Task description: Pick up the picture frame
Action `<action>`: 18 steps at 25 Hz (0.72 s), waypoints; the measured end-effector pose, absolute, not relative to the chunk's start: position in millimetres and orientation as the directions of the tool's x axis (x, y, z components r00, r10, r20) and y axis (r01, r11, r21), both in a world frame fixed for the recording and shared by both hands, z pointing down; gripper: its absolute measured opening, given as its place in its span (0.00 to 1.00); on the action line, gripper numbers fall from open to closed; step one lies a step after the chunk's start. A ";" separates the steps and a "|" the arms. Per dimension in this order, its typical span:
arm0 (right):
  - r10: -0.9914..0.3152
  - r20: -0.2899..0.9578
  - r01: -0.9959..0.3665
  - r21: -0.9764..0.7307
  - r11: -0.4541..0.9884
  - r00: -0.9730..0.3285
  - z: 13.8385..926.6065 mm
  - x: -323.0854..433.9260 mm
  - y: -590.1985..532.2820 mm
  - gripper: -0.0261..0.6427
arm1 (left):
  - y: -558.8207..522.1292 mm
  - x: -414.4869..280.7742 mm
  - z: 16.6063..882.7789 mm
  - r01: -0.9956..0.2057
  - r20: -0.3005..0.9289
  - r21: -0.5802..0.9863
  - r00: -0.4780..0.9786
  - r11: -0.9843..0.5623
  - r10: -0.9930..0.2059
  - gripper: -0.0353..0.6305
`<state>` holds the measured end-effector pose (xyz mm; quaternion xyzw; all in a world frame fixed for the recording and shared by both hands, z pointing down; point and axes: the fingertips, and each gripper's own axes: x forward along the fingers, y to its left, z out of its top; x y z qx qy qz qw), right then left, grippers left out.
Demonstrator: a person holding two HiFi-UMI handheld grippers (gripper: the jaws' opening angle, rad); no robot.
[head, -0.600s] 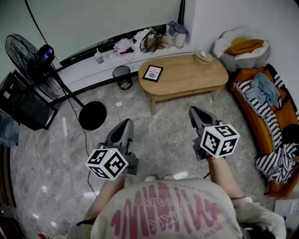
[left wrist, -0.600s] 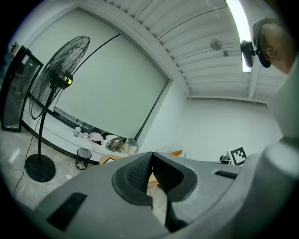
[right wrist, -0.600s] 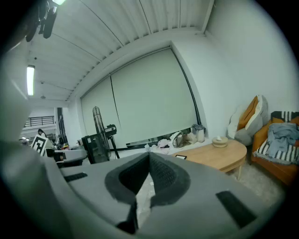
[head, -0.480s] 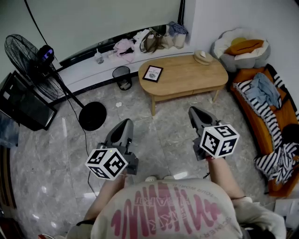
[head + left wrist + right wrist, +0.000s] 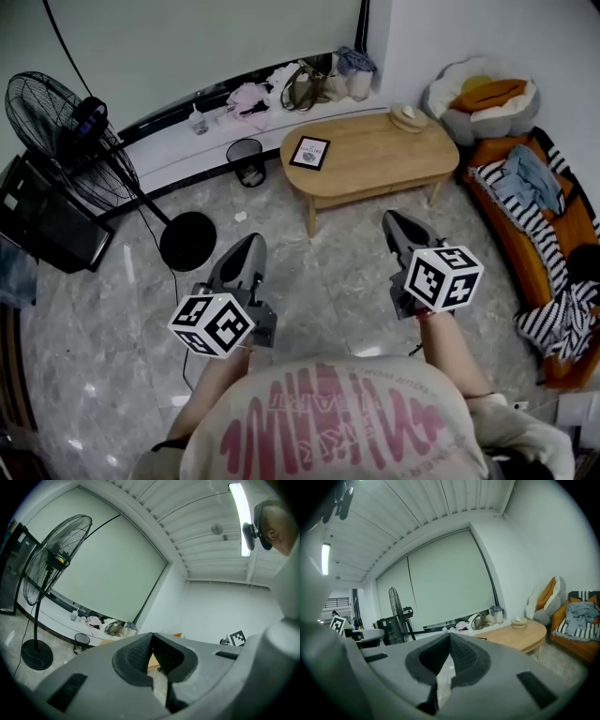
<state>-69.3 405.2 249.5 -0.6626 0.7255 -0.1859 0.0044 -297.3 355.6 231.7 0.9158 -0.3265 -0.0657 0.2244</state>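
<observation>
**Black-rimmed frame waits on the table; both tools shut and well short of it**

Black around a pale middle, the frame (image 5: 308, 153) lies flat near the left end of the wooden table (image 5: 394, 159), in the upper centre of the head view. It sits close to the near rim, with bare wood on every side of it.

Both tools hang lower in that view, over the floor and well apart from the table. The left tool (image 5: 250, 242) is down and to the left of the frame, and the right tool (image 5: 390, 219) is down and to the right. Both point roughly towards the table. In their own views the left tool (image 5: 151, 635) and the right tool (image 5: 450, 635) each have their jaws closed tip to tip, with nothing between them.

The step in hand looks like the approach. To do it well, close the gap first and open one tool's jaws before it arrives. A flat frame offers only a thin edge, so that tool should come in low along the near rim. It may help to ease the frame slightly past the rim so that one jaw can get underneath.
</observation>
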 end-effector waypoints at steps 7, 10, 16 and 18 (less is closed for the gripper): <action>-0.965 0.247 -0.926 -0.376 -0.013 -0.086 283.2 -83.7 387.8 0.05 | 332.8 -321.5 257.2 -0.573 0.062 0.455 0.784 -0.681 -0.618 0.06; -0.954 0.285 -0.920 -0.390 -0.032 -0.088 299.3 -78.8 377.2 0.05 | 320.4 -322.0 269.6 -0.571 0.074 0.481 0.783 -0.665 -0.618 0.06; -0.943 0.318 -0.897 -0.439 -0.055 -0.098 328.1 -39.1 325.1 0.05 | 277.7 -295.3 297.2 -0.602 0.131 0.493 0.766 -0.629 -0.630 0.06; -0.938 0.328 -0.892 -0.448 -0.050 -0.112 334.7 -23.0 300.2 0.05 | 257.2 -279.7 304.0 -0.613 0.150 0.497 0.758 -0.614 -0.635 0.06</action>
